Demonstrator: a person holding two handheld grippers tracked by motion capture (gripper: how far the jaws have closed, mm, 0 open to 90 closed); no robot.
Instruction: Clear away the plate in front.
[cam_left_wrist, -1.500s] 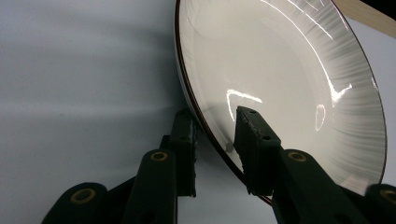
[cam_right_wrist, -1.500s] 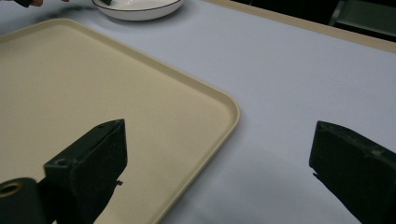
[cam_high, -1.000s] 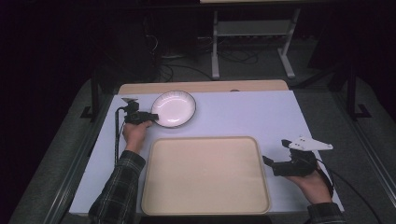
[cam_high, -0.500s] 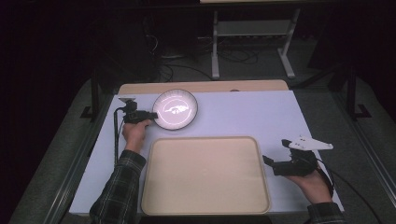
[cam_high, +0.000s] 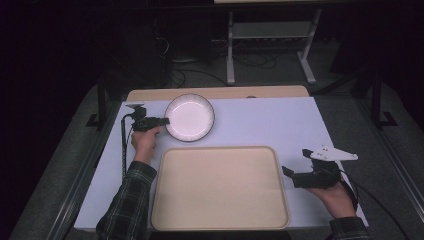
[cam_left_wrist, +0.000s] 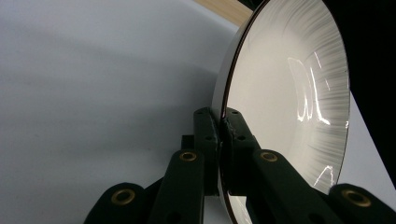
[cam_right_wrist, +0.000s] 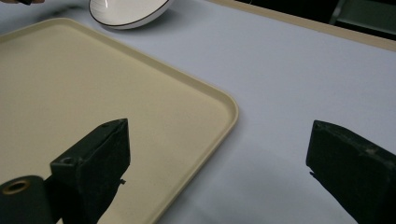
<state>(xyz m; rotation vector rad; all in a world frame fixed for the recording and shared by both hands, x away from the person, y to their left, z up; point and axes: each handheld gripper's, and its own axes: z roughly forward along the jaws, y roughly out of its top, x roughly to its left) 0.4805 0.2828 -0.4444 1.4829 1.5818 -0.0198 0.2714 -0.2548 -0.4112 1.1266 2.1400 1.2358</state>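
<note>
Clamping my left gripper (cam_high: 162, 120) on the plate (cam_high: 190, 117) rim at the plate's 9 o'clock; jaws have just been closing, and in the left gripper view the pads (cam_left_wrist: 211, 135) now pinch the dark-edged rim of the plate (cam_left_wrist: 289, 107) between them, nearly together. An edge grip there probably lets me tip and lift without reaching across the dish. The plate sits at about 11 o'clock on the white table (cam_high: 280, 120), just beyond the far left corner of the tray (cam_high: 220, 187), close but apart from it. My guess: the plate goes onto the tray next.

My right gripper (cam_high: 292, 174) idles at 4 o'clock on the table, just off the tray's right edge, jaws wide apart with nothing between them; the right gripper view shows the tray (cam_right_wrist: 140, 93) corner and bare table past them. Parked there, it's likely clear of the plate's path and ready to steady the tray.

Versus a second ago: the plate's near-left edge looks raised now, so it sits tilted; earlier it lay flat. Both hands are in about the same spots. Tray unmoved, still bare.
</note>
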